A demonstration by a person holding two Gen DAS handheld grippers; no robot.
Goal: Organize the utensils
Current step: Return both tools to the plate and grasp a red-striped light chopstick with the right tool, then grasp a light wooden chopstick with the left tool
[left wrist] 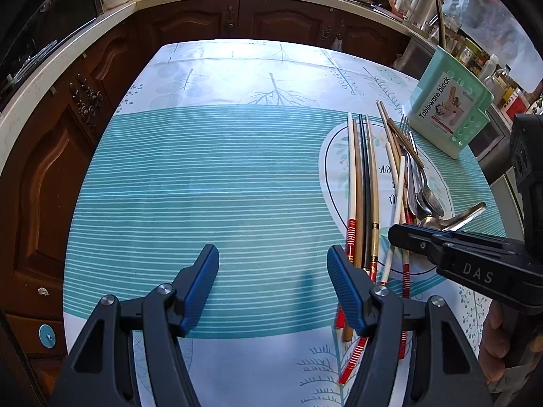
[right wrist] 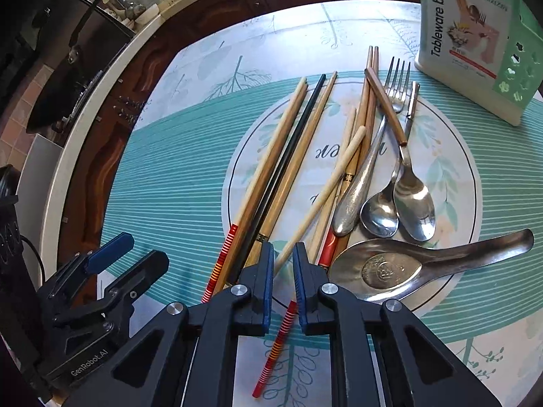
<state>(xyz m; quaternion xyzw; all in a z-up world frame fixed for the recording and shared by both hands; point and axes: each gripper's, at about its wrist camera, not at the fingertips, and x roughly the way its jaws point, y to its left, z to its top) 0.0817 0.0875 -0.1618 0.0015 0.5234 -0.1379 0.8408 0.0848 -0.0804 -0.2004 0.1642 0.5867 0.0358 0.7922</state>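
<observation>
Right wrist view: right gripper [right wrist: 283,264] nearly closed around cream chopstick [right wrist: 325,190] in the loose utensil pile near the counter's right edge, likely for the holder [right wrist: 475,34]; left gripper [left wrist: 273,285] apart, idle.

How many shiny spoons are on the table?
3: two small spoons lie side by side near the fork, and one big soup spoon lies in front. Chopsticks might hide more.
</observation>
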